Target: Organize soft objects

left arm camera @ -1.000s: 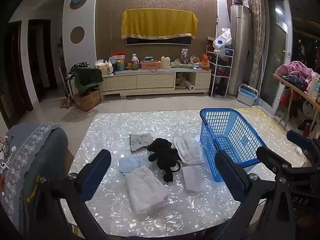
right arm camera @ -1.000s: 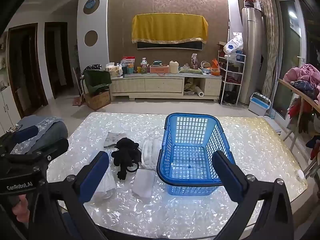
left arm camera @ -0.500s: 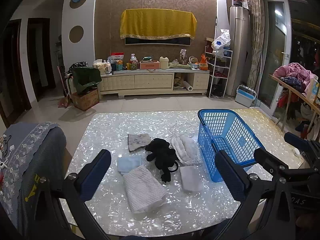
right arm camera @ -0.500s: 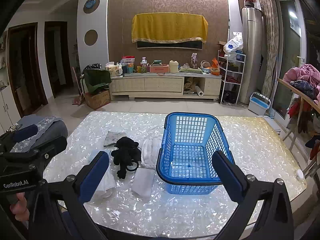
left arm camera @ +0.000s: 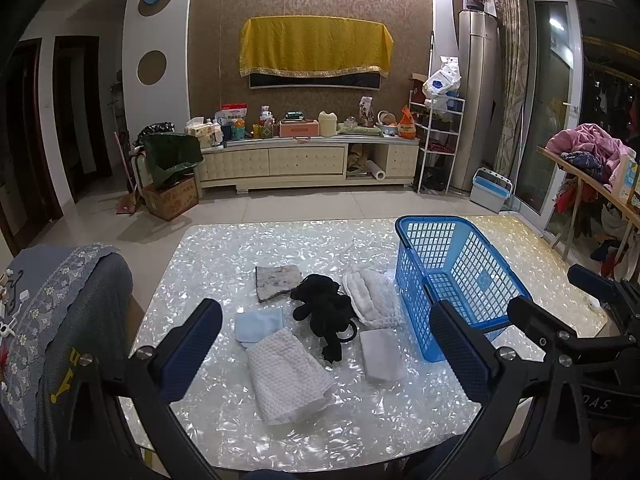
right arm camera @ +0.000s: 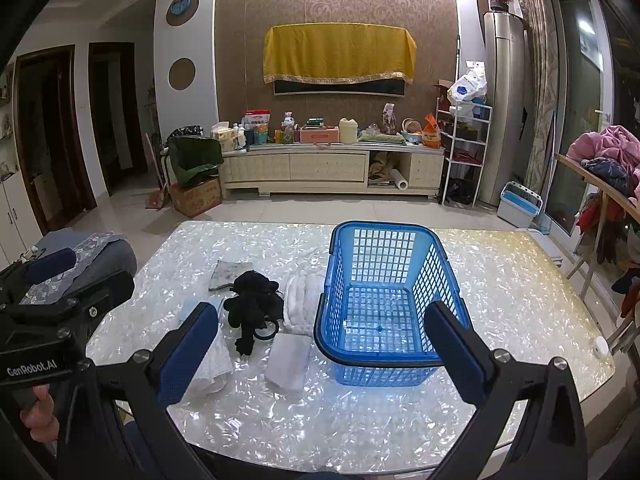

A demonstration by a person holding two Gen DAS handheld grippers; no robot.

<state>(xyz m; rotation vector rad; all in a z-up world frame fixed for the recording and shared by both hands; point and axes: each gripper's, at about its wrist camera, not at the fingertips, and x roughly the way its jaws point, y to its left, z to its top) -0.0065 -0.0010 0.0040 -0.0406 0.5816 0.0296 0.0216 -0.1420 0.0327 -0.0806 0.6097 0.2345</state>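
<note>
A blue plastic basket (left arm camera: 452, 272) (right arm camera: 380, 300) stands empty on the pearly table (left arm camera: 224, 252). Left of it lie soft things: a black plush toy (left arm camera: 326, 312) (right arm camera: 252, 304), a white waffle towel (left arm camera: 286, 374), a white quilted cloth (left arm camera: 372, 298) (right arm camera: 300, 298), a small white folded cloth (left arm camera: 380, 354) (right arm camera: 288, 360), a light blue cloth (left arm camera: 260, 322) and a grey cloth (left arm camera: 278, 280) (right arm camera: 226, 274). My left gripper (left arm camera: 324, 354) is open and empty above the near table edge. My right gripper (right arm camera: 320, 354) is open and empty in front of the basket.
A chair with a grey embroidered cover (left arm camera: 60, 304) stands at the table's left side. A small white round object (right arm camera: 600, 346) lies at the table's right edge. A clothes-laden table (right arm camera: 600, 168) stands to the right, a TV cabinet (left arm camera: 308, 160) at the far wall.
Both grippers have drifted only slightly; the view has shifted a little. Nothing on the table has moved.
</note>
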